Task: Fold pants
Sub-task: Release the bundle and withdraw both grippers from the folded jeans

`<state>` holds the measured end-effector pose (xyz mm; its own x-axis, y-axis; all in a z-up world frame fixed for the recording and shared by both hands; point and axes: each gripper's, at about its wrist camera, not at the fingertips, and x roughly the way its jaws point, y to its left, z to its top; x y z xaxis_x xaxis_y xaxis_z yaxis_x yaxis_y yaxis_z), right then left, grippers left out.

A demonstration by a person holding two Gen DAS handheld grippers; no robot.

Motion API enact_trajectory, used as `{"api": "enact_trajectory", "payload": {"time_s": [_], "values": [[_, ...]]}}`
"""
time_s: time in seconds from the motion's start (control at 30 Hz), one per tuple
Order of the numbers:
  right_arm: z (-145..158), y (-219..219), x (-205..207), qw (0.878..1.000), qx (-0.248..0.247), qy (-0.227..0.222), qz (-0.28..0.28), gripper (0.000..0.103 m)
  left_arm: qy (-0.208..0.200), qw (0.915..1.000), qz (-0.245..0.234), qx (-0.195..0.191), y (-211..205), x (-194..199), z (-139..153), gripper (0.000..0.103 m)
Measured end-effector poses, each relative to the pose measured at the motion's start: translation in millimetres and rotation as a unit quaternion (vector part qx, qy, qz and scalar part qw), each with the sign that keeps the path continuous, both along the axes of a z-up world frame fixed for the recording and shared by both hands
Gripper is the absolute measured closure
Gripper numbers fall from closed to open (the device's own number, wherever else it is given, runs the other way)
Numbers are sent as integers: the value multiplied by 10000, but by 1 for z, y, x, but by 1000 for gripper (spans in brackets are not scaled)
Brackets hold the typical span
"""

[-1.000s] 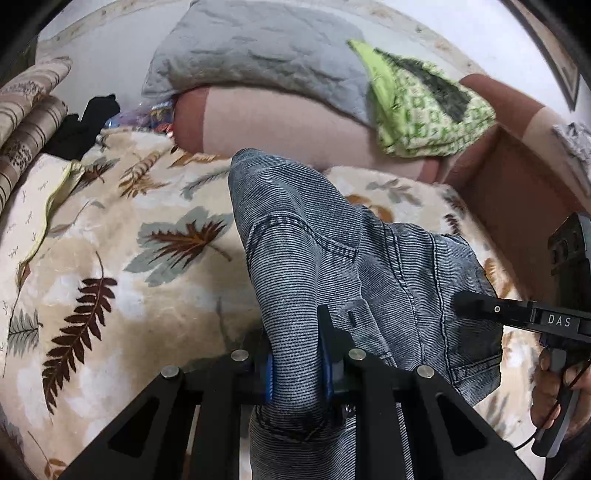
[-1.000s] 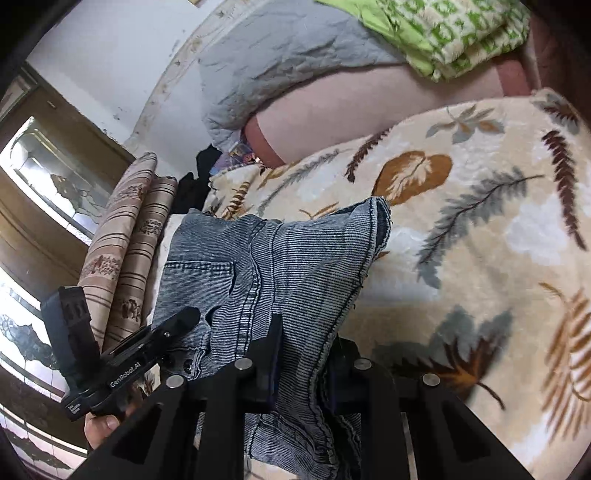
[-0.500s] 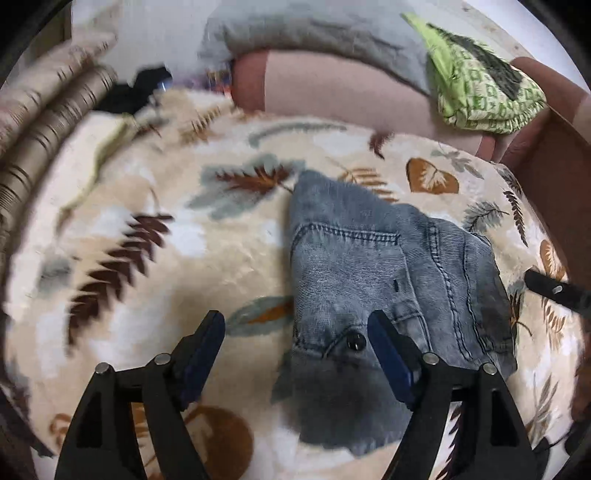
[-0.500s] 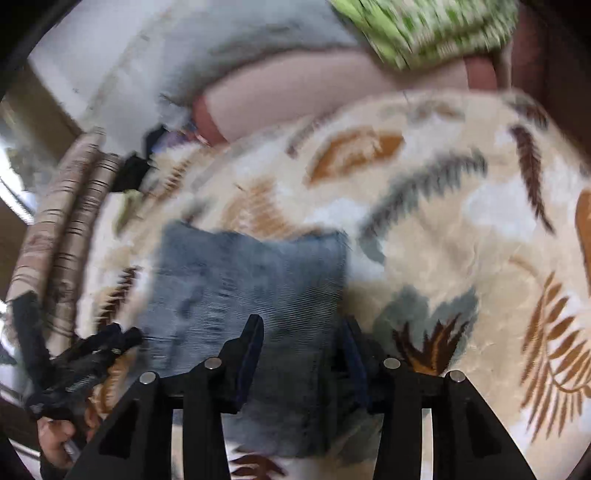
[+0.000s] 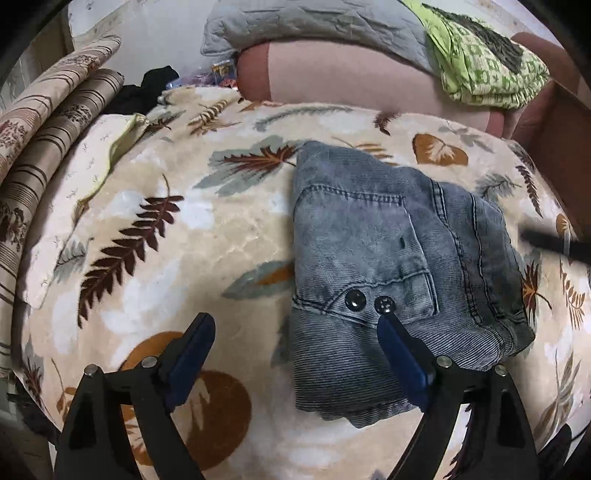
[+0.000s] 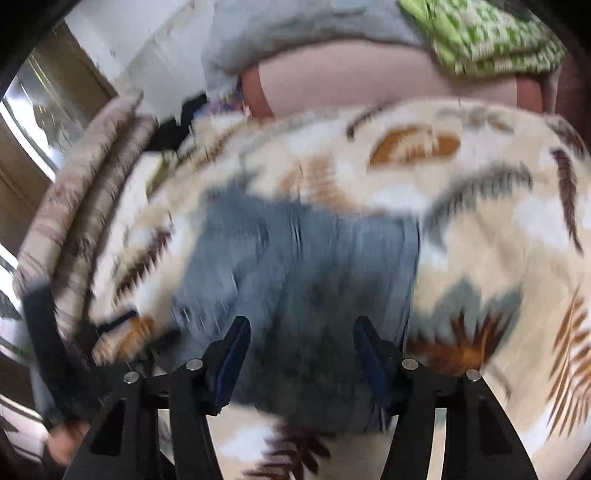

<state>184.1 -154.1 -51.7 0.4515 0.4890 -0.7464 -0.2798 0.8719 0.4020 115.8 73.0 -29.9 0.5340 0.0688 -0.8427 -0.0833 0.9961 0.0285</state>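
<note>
- The setting is a bed or sofa covered by a cream blanket printed with brown and grey leaves, which fills most of both views.
- Nearest the lens in the left wrist view, the left gripper has its jaws wide and opening further; the right-hand finger lies over the near edge of the pants, the other over bare blanket, and nothing is pinched.
- In the blurred right wrist view, the right gripper is also opening, with denim showing between its jaws but not pressed.
- The pants, grey-blue denim, lie folded into a compact bundle right of centre, two snap buttons at the near waistband.
- Judging by the thick layers, the bundle is soft yet fairly heavy and not slippery; the waistband or a folded edge looks like the firmest hold.
- Farther off, striped cushions sit at the upper left, and a grey quilt and a green patterned cloth at the top.
</note>
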Motion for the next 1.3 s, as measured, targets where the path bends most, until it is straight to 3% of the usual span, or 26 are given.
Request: {"api": "enact_trajectory", "payload": {"time_s": [0.1, 0.17, 0.2, 0.23, 0.3, 0.43, 0.57, 0.7, 0.93, 1.13, 1.3], "values": [[-10, 0, 35, 9993, 327, 187, -74, 31, 118, 9999, -21, 9, -4, 0, -14, 13], [-46, -1, 65, 9972, 195, 621, -370, 30, 113, 9998, 65, -157, 0, 1, -15, 13], [-76, -4, 80, 9918, 189, 1158, -505, 30, 125, 9997, 69, -214, 1, 1, -15, 13], [-85, -8, 81, 9905, 335, 1216, -554, 29, 129, 9996, 56, -242, 2, 1, -15, 13], [-74, -10, 76, 9923, 507, 996, -535, 24, 95, 9999, 36, -133, 0, 1, -15, 13], [-43, -18, 48, 9965, 135, 670, -474, 25, 98, 9998, 99, -107, -2, -1, -11, 13], [-16, -36, -3, 9988, 103, 256, -395, 24, 13, 9999, 90, -113, -7, -14, 2, 13], [3, -38, -58, 9993, -303, -106, -179, 23, -177, 9998, 55, -107, -15, -31, 20, 13], [4, -41, -122, 9928, -1106, -400, -242, 15, -519, 9979, 182, -334, -22, -69, 41, 13], [-4, -46, -150, 9875, -1508, -387, -237, 15, -455, 9961, 10, -752, -30, -84, 42, 9], [4, -50, -157, 9869, -1524, -449, -286, 15, -445, 9983, 6, -374, -41, -86, 50, 6]]}}
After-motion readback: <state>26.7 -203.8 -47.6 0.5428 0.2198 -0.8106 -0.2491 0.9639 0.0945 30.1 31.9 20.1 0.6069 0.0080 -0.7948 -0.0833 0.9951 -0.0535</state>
